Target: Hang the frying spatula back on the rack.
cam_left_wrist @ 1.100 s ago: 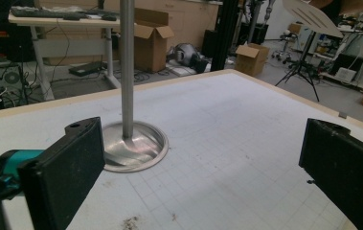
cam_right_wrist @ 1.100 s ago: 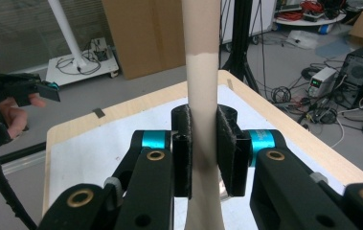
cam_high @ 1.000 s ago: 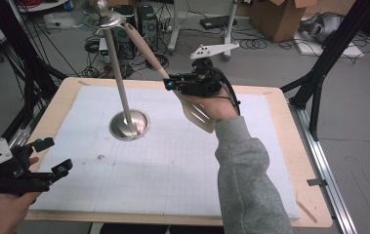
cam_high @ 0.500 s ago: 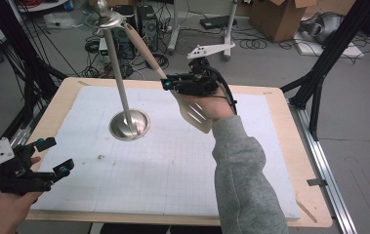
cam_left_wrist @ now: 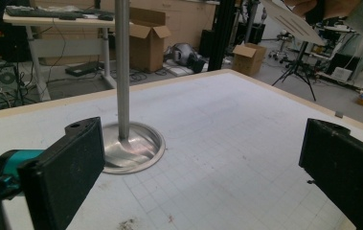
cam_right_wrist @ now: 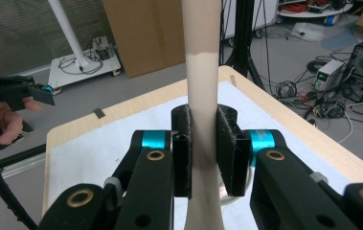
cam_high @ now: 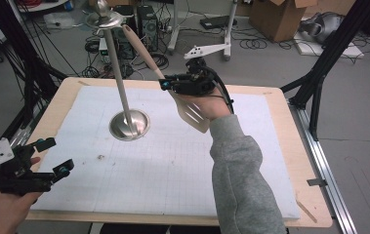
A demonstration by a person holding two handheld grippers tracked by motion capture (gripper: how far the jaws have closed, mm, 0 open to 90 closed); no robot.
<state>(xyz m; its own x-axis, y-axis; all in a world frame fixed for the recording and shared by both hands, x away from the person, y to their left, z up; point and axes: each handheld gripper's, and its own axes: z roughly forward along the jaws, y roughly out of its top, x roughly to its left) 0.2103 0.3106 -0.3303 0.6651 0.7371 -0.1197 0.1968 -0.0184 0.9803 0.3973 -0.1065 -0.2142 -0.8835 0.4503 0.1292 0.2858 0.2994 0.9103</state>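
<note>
Your right gripper [cam_high: 169, 85] pinches the beige spatula [cam_high: 192, 113] by its handle, raised above the far half of the table [cam_high: 290, 146] just right of the metal stand [cam_high: 130, 124], with bare gridded mat [cam_high: 163, 170] open below and toward you. Your left gripper [cam_high: 51, 156] hangs spread and empty over the near left corner. The spatula's handle tip runs past the frame in the right gripper view; cables and cardboard boxes [cam_high: 275, 17] clutter the floor beyond.

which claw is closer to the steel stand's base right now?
Left, narrowly, judging by the high view. The left claw hovers open over the table's near left corner, facing the stand base. The right claw holds the spatula raised beyond it, beside the pole.
</note>
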